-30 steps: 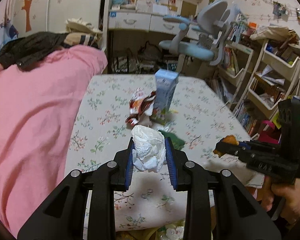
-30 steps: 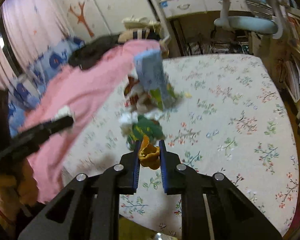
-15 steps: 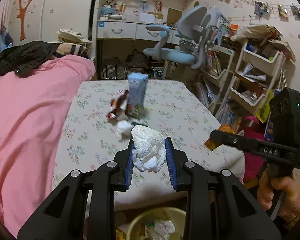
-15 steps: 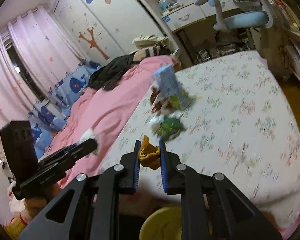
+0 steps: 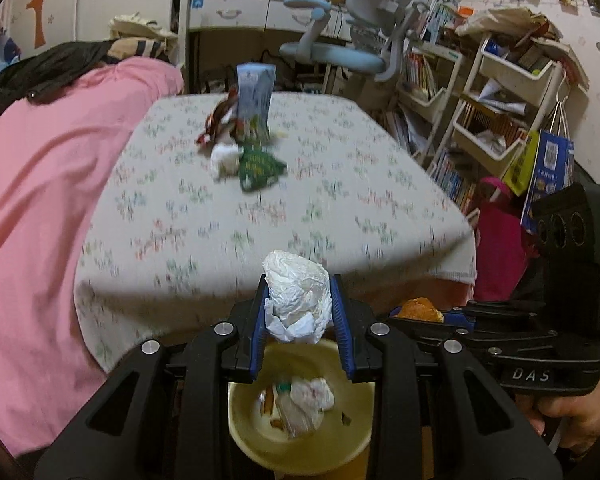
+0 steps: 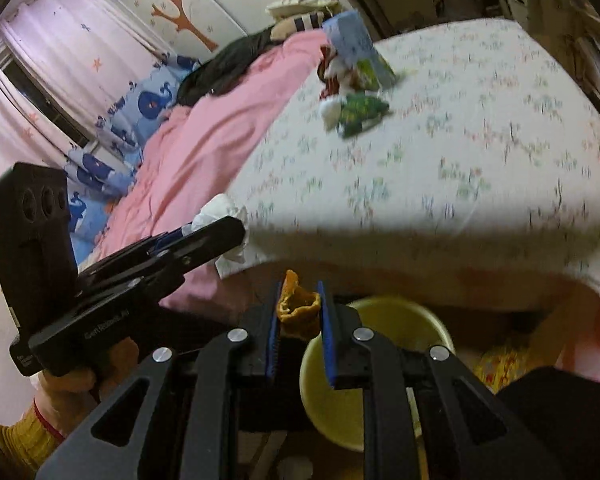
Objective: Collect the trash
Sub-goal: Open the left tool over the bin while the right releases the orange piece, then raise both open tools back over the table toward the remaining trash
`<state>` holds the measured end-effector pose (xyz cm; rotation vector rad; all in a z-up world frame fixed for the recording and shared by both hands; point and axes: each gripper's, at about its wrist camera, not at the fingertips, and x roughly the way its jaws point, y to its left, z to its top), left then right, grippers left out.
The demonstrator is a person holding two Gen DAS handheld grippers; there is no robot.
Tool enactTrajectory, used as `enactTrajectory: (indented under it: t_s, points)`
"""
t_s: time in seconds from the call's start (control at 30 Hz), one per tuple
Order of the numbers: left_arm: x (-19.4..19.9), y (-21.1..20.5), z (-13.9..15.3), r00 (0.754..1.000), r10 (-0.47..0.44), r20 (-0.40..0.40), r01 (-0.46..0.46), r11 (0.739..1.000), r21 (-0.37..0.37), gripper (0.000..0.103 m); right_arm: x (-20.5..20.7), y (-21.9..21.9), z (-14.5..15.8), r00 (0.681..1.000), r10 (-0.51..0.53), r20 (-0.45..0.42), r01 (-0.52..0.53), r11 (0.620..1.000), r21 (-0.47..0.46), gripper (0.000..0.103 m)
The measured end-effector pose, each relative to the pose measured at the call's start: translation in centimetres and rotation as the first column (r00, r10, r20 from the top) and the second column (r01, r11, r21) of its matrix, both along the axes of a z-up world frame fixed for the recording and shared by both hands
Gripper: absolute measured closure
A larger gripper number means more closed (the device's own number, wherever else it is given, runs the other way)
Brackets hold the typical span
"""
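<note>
My left gripper (image 5: 299, 302) is shut on a crumpled white tissue (image 5: 298, 294) and hangs just above a yellow bin (image 5: 260, 436) that holds scraps. My right gripper (image 6: 299, 306) is shut on an orange peel (image 6: 298, 310), over the near-left rim of the same yellow bin (image 6: 400, 312). Each gripper shows in the other's view: the right gripper (image 5: 420, 314) beside the left, the left gripper (image 6: 220, 224) with its tissue at the bed's corner. On the floral bed sheet (image 5: 320, 184) lie a blue carton (image 5: 254, 96), a red wrapper (image 5: 216, 120), a white wad (image 5: 224, 158) and a green packet (image 5: 258, 168).
A pink blanket (image 5: 48, 200) covers the left side of the bed. A grey desk chair (image 5: 364, 44), white shelf carts (image 5: 496, 92) with books and a blue hanging bag (image 5: 550, 176) stand to the right. A hand (image 5: 568, 412) grips the right tool.
Both grippers pulled back from the bed and sank, and now hang over the yellow bin at its foot. The tissue and the peel stay gripped.
</note>
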<state>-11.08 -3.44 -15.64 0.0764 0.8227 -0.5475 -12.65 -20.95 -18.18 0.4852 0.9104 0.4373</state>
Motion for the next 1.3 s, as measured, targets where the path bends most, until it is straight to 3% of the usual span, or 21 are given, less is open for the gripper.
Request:
enactTrajectory:
  t_s: [0.13,0.27,0.43,0.57,0.7,0.83,0.97,1.07,1.3]
  points:
    - [-0.9,0.1,-1.0,0.999,0.007,-0.036,-0.006,1.0,0.018,0.075,-0.5,0.1,-1.0,0.999,-0.007,-0.051,0.006,1.0,-0.004,0.08]
    - [-2.0,0.0,-2.0,0.997,-0.001,-0.078,0.005,0.999,0.044,0.075,-1.0,-1.0,-1.2,0.997,-0.06,-0.055,0.061,0.998,0.003,0.051]
    - [-3.1,-0.9,-3.7,0.986,-0.055,-0.158,0.071,0.993,0.098,0.071,-1.6,-2.2,-0.5,0.993,-0.119,-0.012,0.119,0.993,0.02,0.046]
    - [-3.8,-1.4,-4.2,0.983,-0.068,-0.171,0.092,0.987,0.135,0.052,-1.7,-2.0,0.5,0.989,-0.138,0.05,0.14,0.99,-0.02,0.043]
    - [-3.8,-1.0,-3.2,0.989,-0.055,-0.137,0.07,0.992,0.104,0.037,-1.9,-1.7,1.4,0.981,-0.158,0.111,0.167,0.983,-0.077,0.035]
    - [-3.7,-0.4,-2.2,0.995,-0.018,-0.1,0.026,0.997,0.075,0.031,-2.0,-1.7,2.0,0.969,-0.184,0.162,0.203,0.973,-0.113,0.027]
    - [-3.6,0.6,-0.5,0.998,0.061,-0.002,-0.06,0.997,0.048,0.021,-2.3,-2.1,2.7,0.95,-0.232,0.208,0.265,0.953,-0.148,0.018]
    - [-3.5,1.1,1.1,0.989,0.119,0.09,-0.123,0.992,0.039,0.016,-2.2,-1.9,2.9,0.941,-0.25,0.228,0.296,0.935,-0.197,0.011]
    - [-2.1,1.9,4.1,0.955,0.208,0.211,-0.218,0.976,0.024,0.009,-1.3,-1.6,3.8,0.927,-0.249,0.282,0.326,0.905,-0.273,0.008]
